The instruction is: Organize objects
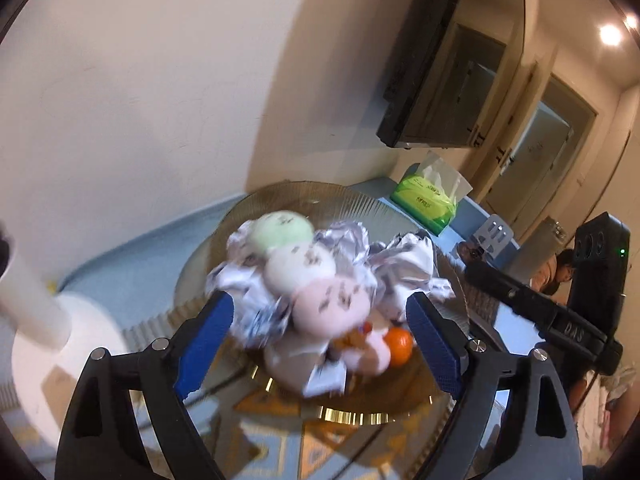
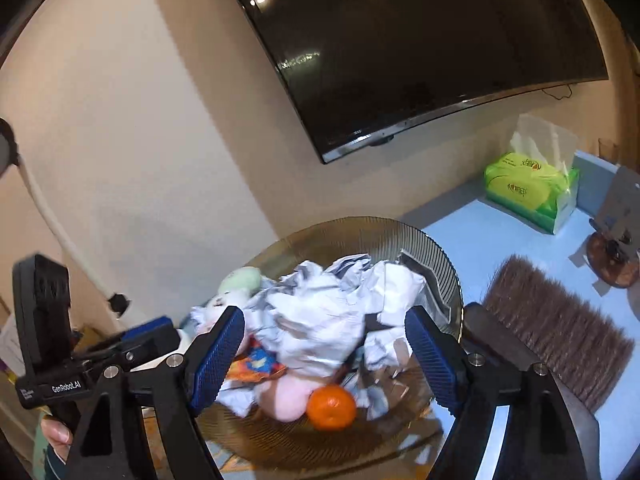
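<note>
A ribbed amber glass bowl (image 2: 436, 256) sits on a light blue tabletop (image 2: 500, 232) and holds a heap of things. In the right wrist view, crumpled silvery-white wrappers (image 2: 320, 308) fill the bowl's middle. A small orange (image 2: 331, 407) lies at the heap's 6 o'clock edge, touching a pale pink plush ball (image 2: 284, 400) just to its 9 o'clock. A pale green plush ball (image 2: 240, 280) peeks out at 10 o'clock, and a bright orange-and-blue packet (image 2: 256, 364) shows at 8 o'clock.

The right gripper (image 2: 325, 356) hovers over the bowl, its blue-padded jaws spread wide on either side of the heap and gripping nothing. The left gripper (image 1: 320, 344) is likewise spread wide over the same bowl, empty, with blurred green, white and pink plush balls in a row between its pads.

At the bowl's 3 o'clock a brown-bristled brush (image 2: 560, 332) lies on the table. At 2 o'clock stands a green tissue pack (image 2: 528, 188). A dark television (image 2: 420, 40) hangs on the cream wall at 12 o'clock.
</note>
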The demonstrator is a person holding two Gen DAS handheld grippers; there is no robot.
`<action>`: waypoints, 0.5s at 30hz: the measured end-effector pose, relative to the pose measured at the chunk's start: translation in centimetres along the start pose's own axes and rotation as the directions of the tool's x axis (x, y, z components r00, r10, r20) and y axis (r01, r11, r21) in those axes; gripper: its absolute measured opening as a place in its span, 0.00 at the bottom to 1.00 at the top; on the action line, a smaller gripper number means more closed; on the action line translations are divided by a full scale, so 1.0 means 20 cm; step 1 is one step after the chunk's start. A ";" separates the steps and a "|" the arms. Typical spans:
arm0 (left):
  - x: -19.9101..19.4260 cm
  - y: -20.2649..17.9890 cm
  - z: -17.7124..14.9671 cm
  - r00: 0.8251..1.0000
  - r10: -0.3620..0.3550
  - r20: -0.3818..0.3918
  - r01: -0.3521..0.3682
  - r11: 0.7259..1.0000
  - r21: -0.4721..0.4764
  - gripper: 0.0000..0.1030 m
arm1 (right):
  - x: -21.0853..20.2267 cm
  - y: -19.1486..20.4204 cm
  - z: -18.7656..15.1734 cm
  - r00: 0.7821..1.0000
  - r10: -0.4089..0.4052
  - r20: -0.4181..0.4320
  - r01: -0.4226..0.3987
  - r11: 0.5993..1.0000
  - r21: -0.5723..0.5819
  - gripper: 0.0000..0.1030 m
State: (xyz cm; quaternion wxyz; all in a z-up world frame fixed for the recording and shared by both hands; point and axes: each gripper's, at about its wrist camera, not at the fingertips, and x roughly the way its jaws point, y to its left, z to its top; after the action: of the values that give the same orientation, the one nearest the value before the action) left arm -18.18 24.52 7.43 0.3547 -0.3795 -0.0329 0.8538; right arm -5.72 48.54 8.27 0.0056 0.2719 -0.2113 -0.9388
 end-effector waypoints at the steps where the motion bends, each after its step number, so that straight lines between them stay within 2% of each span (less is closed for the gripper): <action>1: -0.05 0.01 -0.03 1.000 0.010 0.005 -0.010 1.000 -0.017 0.85 | -0.02 0.02 -0.01 1.000 0.009 -0.003 -0.009 1.000 -0.004 0.79; 4: -0.30 0.05 -0.26 0.996 0.065 0.057 -0.061 0.995 -0.075 0.85 | -0.11 0.14 -0.09 0.998 0.059 -0.027 -0.060 0.997 -0.043 0.79; 8: -0.60 0.11 -0.51 0.985 0.155 0.073 -0.145 0.981 -0.130 0.85 | -0.17 0.32 -0.25 0.986 0.122 -0.113 -0.133 0.987 -0.090 0.80; 10: -0.78 0.15 -0.66 0.966 0.242 0.095 -0.227 0.963 -0.146 0.86 | -0.16 0.43 -0.36 0.979 0.105 -0.176 -0.128 0.984 -0.125 0.82; 12: -0.98 0.23 -0.84 0.936 0.339 0.098 -0.316 0.929 -0.193 0.92 | -0.14 0.52 -0.46 0.973 0.071 -0.218 -0.107 0.981 -0.160 0.82; 15: -1.21 0.34 -1.01 0.902 0.426 0.068 -0.395 0.879 -0.267 0.93 | -0.10 0.64 -0.62 0.953 0.092 -0.289 -0.151 0.971 -0.188 0.82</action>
State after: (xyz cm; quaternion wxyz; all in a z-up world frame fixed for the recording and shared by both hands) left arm 2.49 -0.02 6.02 0.1127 -0.3647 -0.0793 0.9209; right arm 1.03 32.20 4.91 0.1216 0.3855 -0.1255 -0.9060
